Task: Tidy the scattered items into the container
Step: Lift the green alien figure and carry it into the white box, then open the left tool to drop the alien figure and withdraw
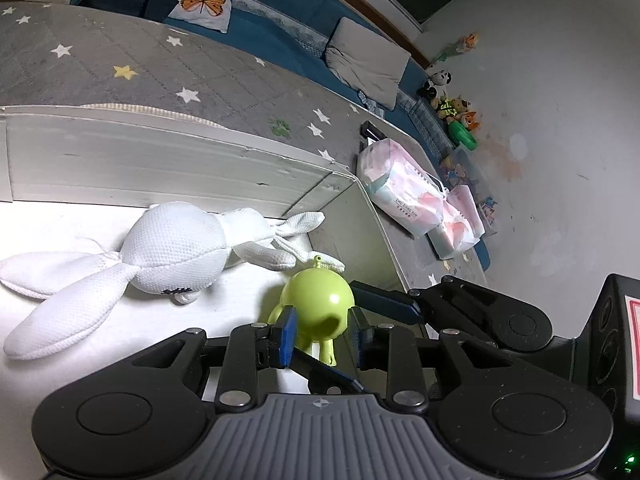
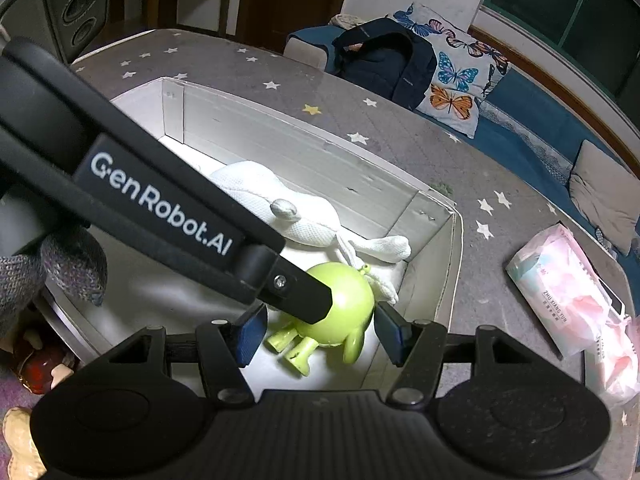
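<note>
A green toy figure (image 2: 344, 308) and white plush rabbit (image 1: 172, 252) lie inside the white box (image 2: 280, 152), near its right corner; both grippers' jaws hang wide, empty. Tissue packs (image 2: 560, 288) remain outside on the mat.

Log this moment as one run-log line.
green toy in white box beside white plush rabbit | left gripper open | right gripper open

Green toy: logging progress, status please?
Both grippers open. Green toy in box, beside white bunny. Left gripper crosses right view.
</note>
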